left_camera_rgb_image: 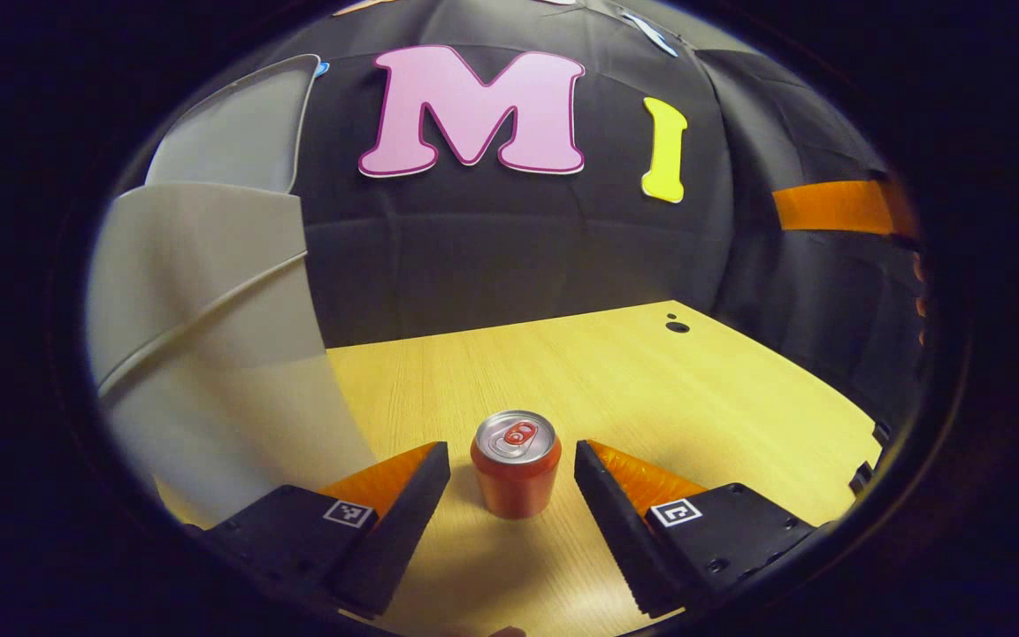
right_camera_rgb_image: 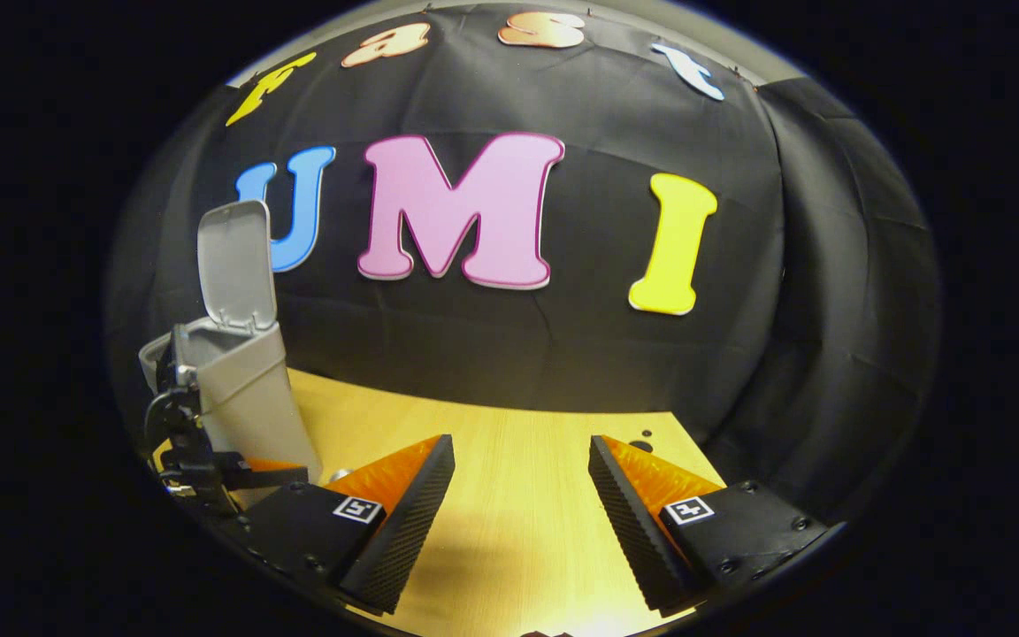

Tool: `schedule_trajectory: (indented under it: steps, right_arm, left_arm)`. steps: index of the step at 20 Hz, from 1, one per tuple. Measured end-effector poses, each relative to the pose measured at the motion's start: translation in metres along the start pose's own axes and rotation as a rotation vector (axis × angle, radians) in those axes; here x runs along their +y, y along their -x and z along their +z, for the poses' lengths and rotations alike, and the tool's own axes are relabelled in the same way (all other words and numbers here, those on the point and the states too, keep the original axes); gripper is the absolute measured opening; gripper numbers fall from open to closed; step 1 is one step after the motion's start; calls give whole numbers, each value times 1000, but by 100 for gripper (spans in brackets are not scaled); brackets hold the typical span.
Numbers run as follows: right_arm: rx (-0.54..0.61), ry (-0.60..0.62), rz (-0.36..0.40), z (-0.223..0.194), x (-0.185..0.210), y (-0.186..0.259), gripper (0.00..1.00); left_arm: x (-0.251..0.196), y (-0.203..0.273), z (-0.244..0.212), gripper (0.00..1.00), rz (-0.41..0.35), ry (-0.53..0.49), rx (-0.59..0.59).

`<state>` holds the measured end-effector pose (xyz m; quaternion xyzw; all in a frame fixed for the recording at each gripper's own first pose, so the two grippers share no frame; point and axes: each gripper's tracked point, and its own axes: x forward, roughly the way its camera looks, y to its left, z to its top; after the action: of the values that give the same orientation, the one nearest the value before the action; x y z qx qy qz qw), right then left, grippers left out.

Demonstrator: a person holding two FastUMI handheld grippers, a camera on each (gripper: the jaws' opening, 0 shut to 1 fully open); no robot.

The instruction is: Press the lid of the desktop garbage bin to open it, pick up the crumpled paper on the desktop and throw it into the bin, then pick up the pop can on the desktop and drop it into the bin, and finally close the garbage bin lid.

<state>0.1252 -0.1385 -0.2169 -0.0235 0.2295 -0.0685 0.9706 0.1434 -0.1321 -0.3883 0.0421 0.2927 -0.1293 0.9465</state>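
Note:
A red pop can [left_camera_rgb_image: 516,464] with a silver top stands upright on the wooden table [left_camera_rgb_image: 651,389]. My left gripper [left_camera_rgb_image: 512,447] is open, a fingertip on either side of the can with a gap on both sides. The grey garbage bin [left_camera_rgb_image: 209,354] rises close on the left with its lid [left_camera_rgb_image: 240,124] swung up. In the right gripper view the bin [right_camera_rgb_image: 249,398] stands at the far left, lid [right_camera_rgb_image: 235,261] upright, and the left gripper [right_camera_rgb_image: 182,442] sits low in front of it. My right gripper [right_camera_rgb_image: 521,440] is open over bare table, holding nothing.
A black cloth wall closes the back and right side of the table. A small dark hole [left_camera_rgb_image: 677,326] marks the table's far right corner. The table's right edge [left_camera_rgb_image: 863,460] runs close to the side wall.

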Motion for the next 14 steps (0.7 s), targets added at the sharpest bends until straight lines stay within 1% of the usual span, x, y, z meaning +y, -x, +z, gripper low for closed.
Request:
schedule_trajectory:
  steps: [5,10,14]
  right_arm:
    - [36,13,7,-21,-14,-12,99]
    - [66,-12,-7,-29,-24,-25,99]
    - [92,-25,-11,-37,-26,-28,99]
  left_arm:
    - [-5,-36,-10,98,5,-18,36]
    - [-7,-56,-25,98,9,-22,70]
    - [-6,-63,-30,98,6,-19,87]
